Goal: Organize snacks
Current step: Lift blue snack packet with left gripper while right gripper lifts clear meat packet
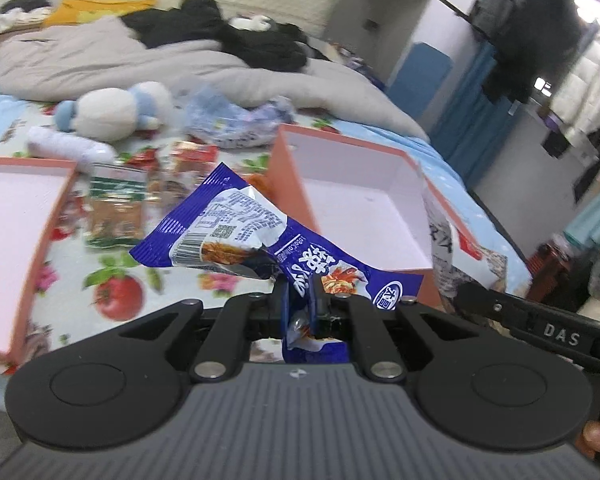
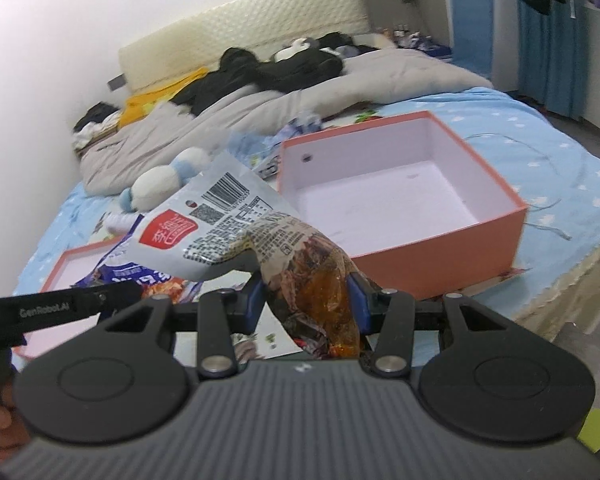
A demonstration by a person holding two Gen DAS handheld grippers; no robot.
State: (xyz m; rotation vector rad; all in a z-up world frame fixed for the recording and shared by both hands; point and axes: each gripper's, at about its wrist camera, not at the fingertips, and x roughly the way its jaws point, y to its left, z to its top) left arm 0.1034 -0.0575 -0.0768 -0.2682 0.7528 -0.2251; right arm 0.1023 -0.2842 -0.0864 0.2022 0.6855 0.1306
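My left gripper (image 1: 300,296) is shut on a blue snack packet (image 1: 240,236) and holds it above the bed, just left of an open orange box (image 1: 352,200) with a white inside. My right gripper (image 2: 306,292) is shut on a silver and clear snack packet (image 2: 236,224) with a red label, in front of the same orange box (image 2: 400,192), which is empty. The blue packet (image 2: 140,280) shows at the left of the right wrist view. The silver packet (image 1: 452,256) shows at the right of the left wrist view.
The orange box lid (image 1: 16,240) lies at the left. Several loose snack packets (image 1: 120,208) lie on the fruit-print cloth between lid and box. A plush toy (image 1: 112,112), a crumpled plastic bag (image 1: 228,120) and a grey duvet (image 1: 180,68) lie behind.
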